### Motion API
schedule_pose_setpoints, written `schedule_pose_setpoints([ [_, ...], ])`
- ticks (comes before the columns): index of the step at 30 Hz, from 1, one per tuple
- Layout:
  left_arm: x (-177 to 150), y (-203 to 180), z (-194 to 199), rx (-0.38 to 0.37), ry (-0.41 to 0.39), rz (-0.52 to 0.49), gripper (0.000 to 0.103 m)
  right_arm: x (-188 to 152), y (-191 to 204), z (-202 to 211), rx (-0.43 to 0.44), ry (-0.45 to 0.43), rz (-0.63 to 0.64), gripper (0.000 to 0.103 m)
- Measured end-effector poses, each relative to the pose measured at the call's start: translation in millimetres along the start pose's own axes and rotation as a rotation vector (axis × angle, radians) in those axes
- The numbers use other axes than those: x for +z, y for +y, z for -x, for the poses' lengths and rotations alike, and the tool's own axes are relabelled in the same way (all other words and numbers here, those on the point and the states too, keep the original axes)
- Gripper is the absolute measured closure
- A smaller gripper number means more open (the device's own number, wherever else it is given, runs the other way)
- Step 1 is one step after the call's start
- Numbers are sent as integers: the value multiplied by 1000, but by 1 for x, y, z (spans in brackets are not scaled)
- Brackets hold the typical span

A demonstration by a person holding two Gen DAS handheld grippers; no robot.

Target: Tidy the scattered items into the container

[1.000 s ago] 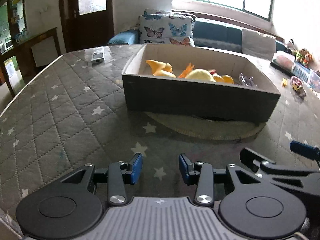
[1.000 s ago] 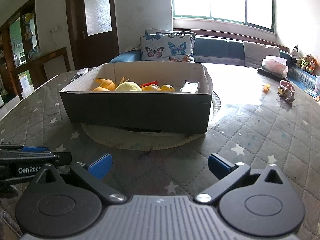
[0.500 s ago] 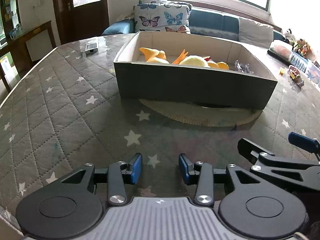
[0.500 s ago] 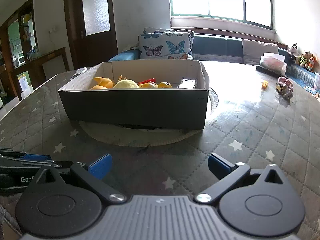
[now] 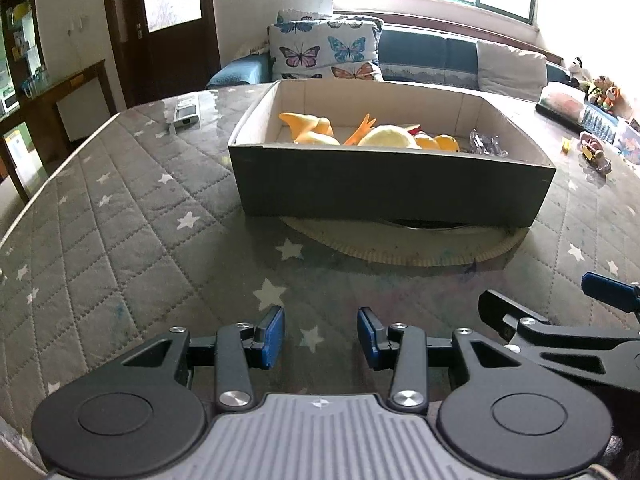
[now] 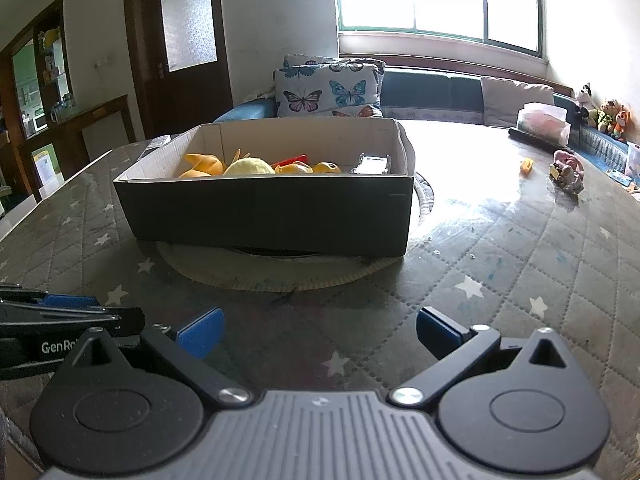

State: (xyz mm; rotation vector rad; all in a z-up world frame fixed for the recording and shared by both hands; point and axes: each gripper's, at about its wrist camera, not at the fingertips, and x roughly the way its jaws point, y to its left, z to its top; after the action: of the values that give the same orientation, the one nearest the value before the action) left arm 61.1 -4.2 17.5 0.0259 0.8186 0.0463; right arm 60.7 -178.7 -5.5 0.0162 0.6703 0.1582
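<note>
A dark cardboard box (image 5: 392, 188) stands on a round mat on the quilted star table; it also shows in the right wrist view (image 6: 272, 212). Inside lie yellow and orange plush toys (image 5: 384, 138) (image 6: 248, 166) and a clear plastic item (image 5: 486, 144) (image 6: 374, 164). My left gripper (image 5: 320, 336) is open and empty, low over the table in front of the box. My right gripper (image 6: 318, 330) is open wider and empty, beside the left one. Each gripper shows at the edge of the other's view.
A remote (image 5: 186, 110) lies at the table's far left. Small toys (image 6: 566, 170) and a yellow piece (image 6: 527, 166) lie at the far right, with a pink tissue box (image 6: 542, 120). A sofa with butterfly pillows (image 6: 328, 90) stands behind the table.
Both grippers have drawn slightly back and lowered; the box looks a little farther away and its inside less visible. Jaw openings are unchanged.
</note>
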Motion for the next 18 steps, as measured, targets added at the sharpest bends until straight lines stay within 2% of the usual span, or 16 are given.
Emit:
schedule_pose_setpoints([
  [18, 8, -4, 0, 32, -46, -34, 60, 0, 1, -4, -12, 12, -5, 0],
])
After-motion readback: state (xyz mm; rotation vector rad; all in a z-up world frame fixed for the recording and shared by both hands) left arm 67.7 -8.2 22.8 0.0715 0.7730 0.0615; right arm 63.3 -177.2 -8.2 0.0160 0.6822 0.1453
